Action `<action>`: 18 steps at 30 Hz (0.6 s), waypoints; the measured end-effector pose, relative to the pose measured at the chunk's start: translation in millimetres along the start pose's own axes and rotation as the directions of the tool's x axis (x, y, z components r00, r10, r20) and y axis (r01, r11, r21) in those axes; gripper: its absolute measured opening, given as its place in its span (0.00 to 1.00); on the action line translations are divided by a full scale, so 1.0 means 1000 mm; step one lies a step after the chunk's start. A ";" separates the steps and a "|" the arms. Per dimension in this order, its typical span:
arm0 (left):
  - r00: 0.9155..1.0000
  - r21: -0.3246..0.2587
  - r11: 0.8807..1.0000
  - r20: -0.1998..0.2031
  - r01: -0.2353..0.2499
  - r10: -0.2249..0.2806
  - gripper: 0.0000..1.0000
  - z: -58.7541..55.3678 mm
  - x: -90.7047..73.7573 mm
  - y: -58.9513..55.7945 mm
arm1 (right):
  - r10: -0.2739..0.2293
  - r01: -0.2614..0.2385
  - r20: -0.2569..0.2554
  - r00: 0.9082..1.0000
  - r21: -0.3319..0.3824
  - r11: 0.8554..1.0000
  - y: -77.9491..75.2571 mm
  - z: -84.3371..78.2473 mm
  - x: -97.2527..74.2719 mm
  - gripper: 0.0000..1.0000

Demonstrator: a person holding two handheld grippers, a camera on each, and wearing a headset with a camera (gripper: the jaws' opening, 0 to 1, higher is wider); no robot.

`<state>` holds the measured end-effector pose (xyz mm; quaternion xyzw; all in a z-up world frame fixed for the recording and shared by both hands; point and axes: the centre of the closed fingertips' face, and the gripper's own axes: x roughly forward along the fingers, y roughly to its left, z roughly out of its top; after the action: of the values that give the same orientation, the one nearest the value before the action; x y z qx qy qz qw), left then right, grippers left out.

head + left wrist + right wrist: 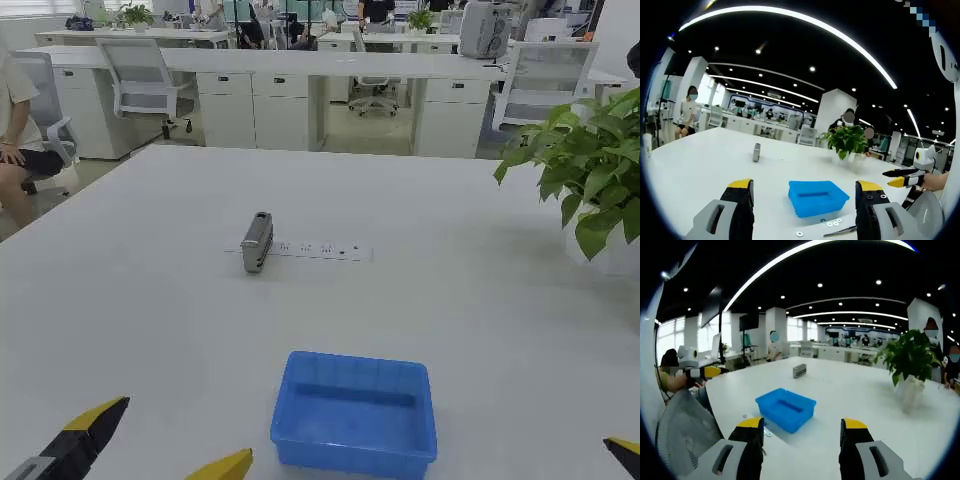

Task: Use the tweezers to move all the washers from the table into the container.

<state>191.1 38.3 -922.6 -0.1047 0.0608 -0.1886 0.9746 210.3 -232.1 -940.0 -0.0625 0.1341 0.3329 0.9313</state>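
A blue container point(355, 410) stands empty near the table's front edge. Several small washers point(832, 223) lie on the table just in front of it, and the tweezers point(840, 231) rest beside them. In the right gripper view, washers point(767, 433) lie by the container point(786, 409) on its near left. My left gripper point(182, 430) hovers open to the container's left, with nothing between its jaws point(805, 184). My right gripper point(803, 423) is also open and holds nothing; one yellow fingertip point(625, 448) shows at the far right.
A small metal block point(257, 242) sits at one end of a white power strip point(325, 251) mid-table. A potted plant point(590, 170) stands at the right. A person sits at the far left point(15, 140). Desks and chairs fill the background.
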 end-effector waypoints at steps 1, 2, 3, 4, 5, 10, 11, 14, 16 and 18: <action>1.000 0.000 1.000 -0.004 -0.001 0.001 0.84 -0.001 0.000 0.000 | -0.001 0.001 0.004 1.000 -0.002 1.000 0.000 0.001 0.000 0.58; 1.000 0.000 1.000 -0.005 0.000 0.000 0.84 -0.001 0.000 0.000 | -0.001 0.001 0.005 1.000 -0.002 1.000 -0.001 0.001 0.000 0.58; 1.000 0.001 1.000 -0.008 -0.001 0.001 0.84 -0.002 0.000 0.000 | 0.000 0.000 0.008 1.000 -0.001 1.000 -0.001 0.001 0.000 0.58; 1.000 0.004 1.000 -0.011 -0.002 0.002 0.84 -0.002 0.000 0.001 | 0.001 -0.001 0.009 1.000 0.000 1.000 -0.001 0.001 0.000 0.58; 1.000 0.006 1.000 -0.010 -0.003 0.003 0.84 -0.002 0.000 0.001 | 0.003 -0.003 0.009 1.000 0.001 1.000 0.000 0.001 0.000 0.58; 1.000 0.006 1.000 -0.015 -0.009 0.009 0.84 -0.003 0.000 0.002 | 0.019 -0.019 0.003 1.000 -0.001 1.000 0.001 -0.001 0.001 0.58; 1.000 0.008 1.000 -0.016 -0.010 0.010 0.84 -0.003 0.000 0.002 | 0.022 -0.022 0.000 1.000 -0.002 1.000 0.002 -0.002 0.001 0.57; 1.000 0.013 1.000 -0.016 -0.011 0.011 0.84 -0.003 0.000 0.001 | 0.039 -0.039 -0.015 0.999 0.000 0.999 0.004 -0.005 0.003 0.57; 1.000 0.015 1.000 -0.016 -0.018 0.018 0.83 -0.003 -0.001 0.003 | 0.051 -0.051 -0.023 0.998 -0.001 0.999 0.006 -0.007 0.004 0.57; 1.000 0.010 1.000 -0.011 -0.021 0.022 0.83 -0.002 -0.001 0.004 | 0.061 -0.061 -0.031 0.998 -0.005 0.998 0.008 -0.009 0.005 0.56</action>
<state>191.2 41.8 -925.1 -0.0981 0.0663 -0.1790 0.9767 207.1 -224.9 -950.0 -0.0664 0.1492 0.3605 0.9183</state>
